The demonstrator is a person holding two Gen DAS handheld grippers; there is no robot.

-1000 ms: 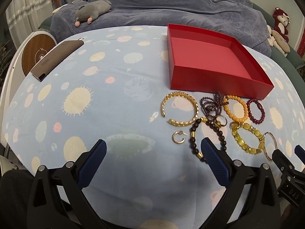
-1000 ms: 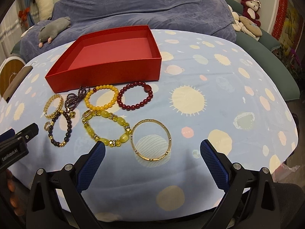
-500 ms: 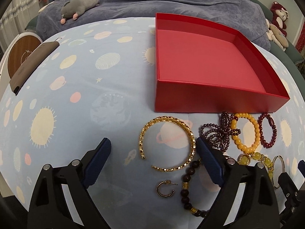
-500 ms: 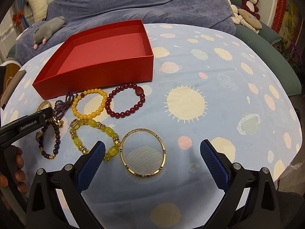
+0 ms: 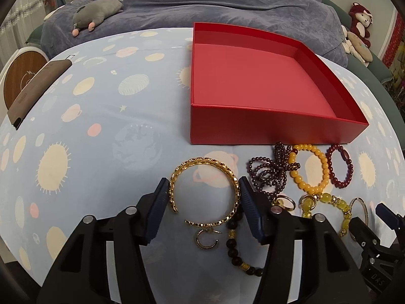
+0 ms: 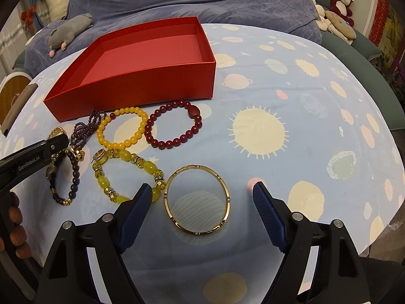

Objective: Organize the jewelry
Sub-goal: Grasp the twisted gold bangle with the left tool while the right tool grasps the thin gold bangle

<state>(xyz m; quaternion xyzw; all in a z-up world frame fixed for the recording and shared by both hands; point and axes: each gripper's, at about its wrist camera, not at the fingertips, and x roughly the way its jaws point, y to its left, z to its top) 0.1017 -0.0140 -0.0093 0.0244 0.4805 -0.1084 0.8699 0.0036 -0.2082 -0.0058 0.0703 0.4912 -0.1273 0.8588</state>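
Note:
An empty red box [image 5: 260, 86] [image 6: 141, 60] stands on the patterned cloth. In front of it lie several bracelets. My left gripper [image 5: 203, 197] has its jaws closed against both sides of the open gold cuff bracelet [image 5: 202, 192], which lies on the cloth. A small gold hoop [image 5: 206, 238] and a dark bead bracelet [image 5: 234, 248] lie just below it. My right gripper [image 6: 200, 200] is open, its fingers either side of a thin gold bangle [image 6: 197, 200]. A yellow-green bead bracelet [image 6: 126, 174], an amber one [image 6: 121, 131] and a dark red one [image 6: 174, 124] lie beyond.
A purple bead strand [image 5: 268, 172] and small rings [image 5: 284, 201] lie right of the cuff. A brown case [image 5: 35, 88] lies at the cloth's left edge. A blue-covered sofa with soft toys [image 5: 96, 10] is behind. The left gripper's finger [image 6: 33, 157] shows in the right wrist view.
My left gripper moved forward and closed onto the gold cuff. My right gripper moved forward and narrowed around the thin gold bangle.

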